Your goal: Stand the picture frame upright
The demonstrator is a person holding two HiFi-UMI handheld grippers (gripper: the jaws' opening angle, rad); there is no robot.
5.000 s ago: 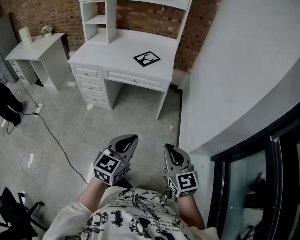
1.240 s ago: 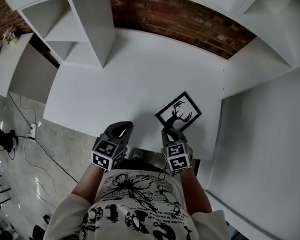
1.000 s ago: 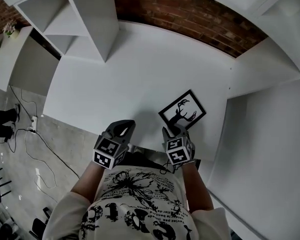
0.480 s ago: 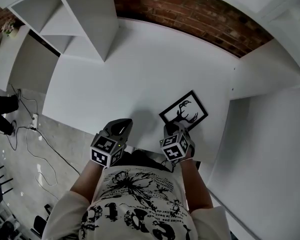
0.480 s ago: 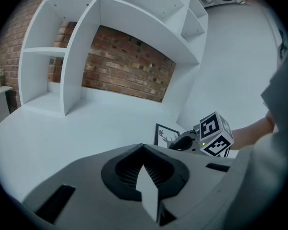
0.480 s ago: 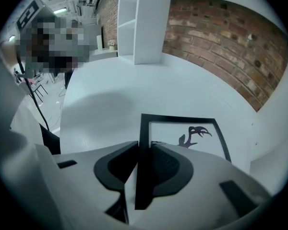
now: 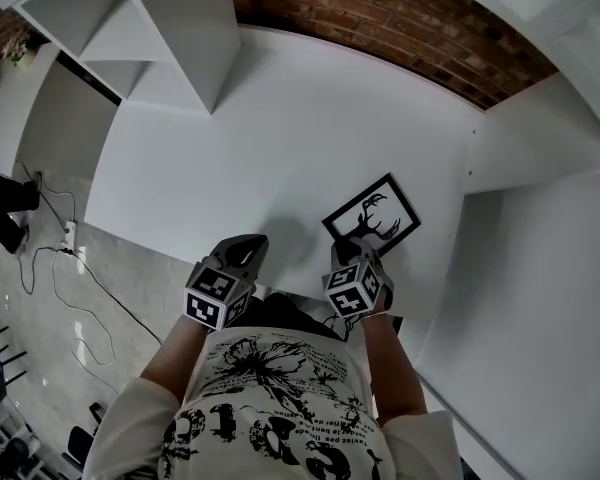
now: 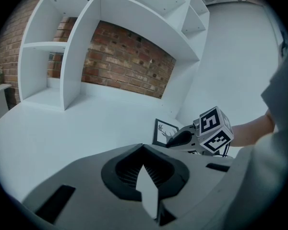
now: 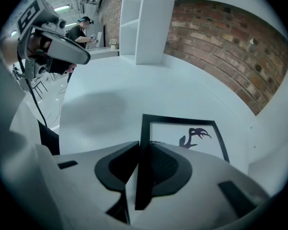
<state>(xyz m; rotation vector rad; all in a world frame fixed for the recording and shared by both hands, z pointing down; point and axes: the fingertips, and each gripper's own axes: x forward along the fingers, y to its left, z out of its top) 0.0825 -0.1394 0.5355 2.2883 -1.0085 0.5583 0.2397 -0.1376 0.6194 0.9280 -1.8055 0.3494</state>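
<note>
Lying flat and print-up on the white tabletop, toward its front right part, the picture frame has not yet been raised, and no edge of it is seen lifted. What has changed is at its near edge. The right tool, held just short of the frame a second ago, has been brought down over one black side bar, and its jaws have just been closing. In the right gripper view that bar is seen running straight between the two jaws, with the pads drawn in against it on both sides, so the frame is judged to be clamped. The left tool is held well apart from the frame, above the tabletop's front edge, its jaws pressed together on nothing. For the task this is taken to mean that the reach is finished and the grip made, and that tilting the frame up comes next. A thin bar held at one edge may slip or swing as it is raised. Whether a stand is fitted behind cannot be told.
</note>
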